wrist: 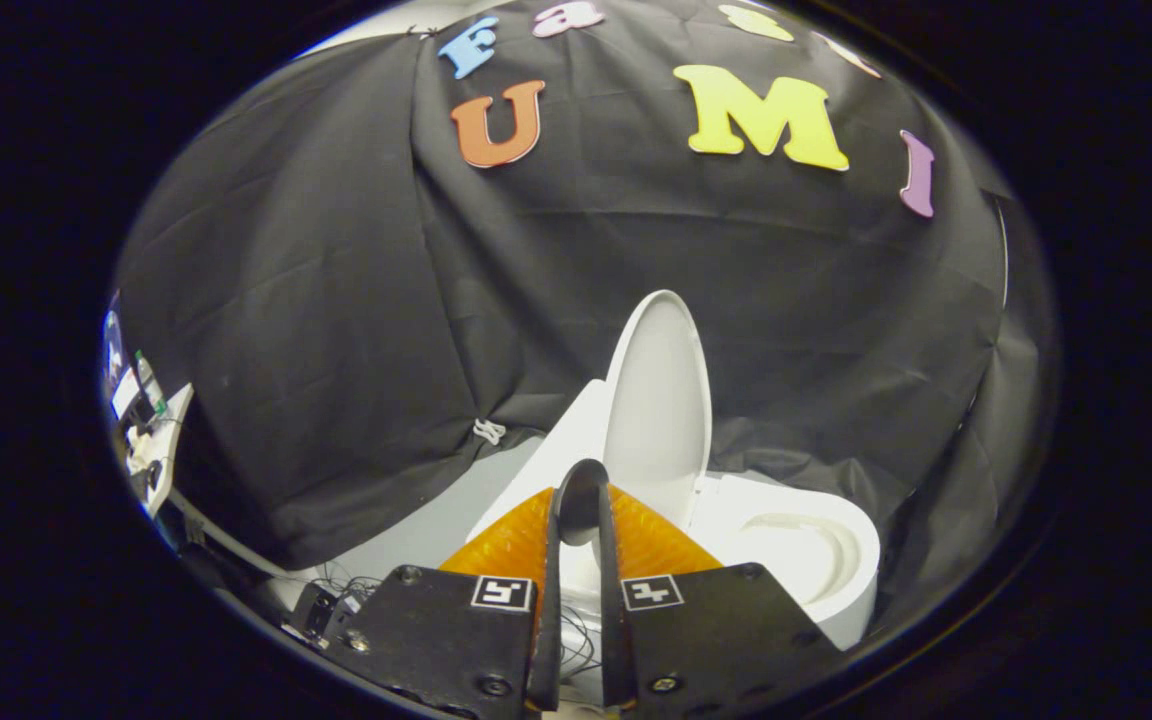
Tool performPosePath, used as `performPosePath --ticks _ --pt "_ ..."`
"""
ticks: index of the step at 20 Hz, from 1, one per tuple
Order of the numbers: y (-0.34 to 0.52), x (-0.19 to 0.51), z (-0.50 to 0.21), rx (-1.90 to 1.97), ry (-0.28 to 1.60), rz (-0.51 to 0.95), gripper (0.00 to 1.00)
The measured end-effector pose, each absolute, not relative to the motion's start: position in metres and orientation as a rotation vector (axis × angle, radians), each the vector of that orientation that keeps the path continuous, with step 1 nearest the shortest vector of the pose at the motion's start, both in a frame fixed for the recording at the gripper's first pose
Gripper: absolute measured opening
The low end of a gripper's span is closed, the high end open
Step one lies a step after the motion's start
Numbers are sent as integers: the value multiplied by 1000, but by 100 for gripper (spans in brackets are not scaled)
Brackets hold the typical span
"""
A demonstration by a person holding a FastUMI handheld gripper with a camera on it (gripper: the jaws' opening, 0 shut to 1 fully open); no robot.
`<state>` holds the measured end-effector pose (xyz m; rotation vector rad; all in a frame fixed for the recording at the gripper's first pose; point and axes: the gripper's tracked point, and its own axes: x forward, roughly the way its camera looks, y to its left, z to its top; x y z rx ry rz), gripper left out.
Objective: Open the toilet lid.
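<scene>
The white toilet lid (658, 400) stands raised and almost upright, leaning back against the white tank (561, 445). To its right the seat and bowl (806, 550) lie uncovered. My gripper (584, 488) is in front of the lid's lower part, and its fingertips meet with nothing held between them. Whether the tips touch the lid cannot be told. The fingers hide the hinge area.
Black cloth walls surround the toilet closely behind and to the right. A small table (151, 445) with odds and ends stands far to the left. Cables (336, 590) lie on the grey floor left of the toilet.
</scene>
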<state>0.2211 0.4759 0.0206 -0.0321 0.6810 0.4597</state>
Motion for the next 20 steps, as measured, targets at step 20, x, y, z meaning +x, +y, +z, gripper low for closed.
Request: performPosePath --ticks 20 --pt "478 209 34 12 611 684 34"
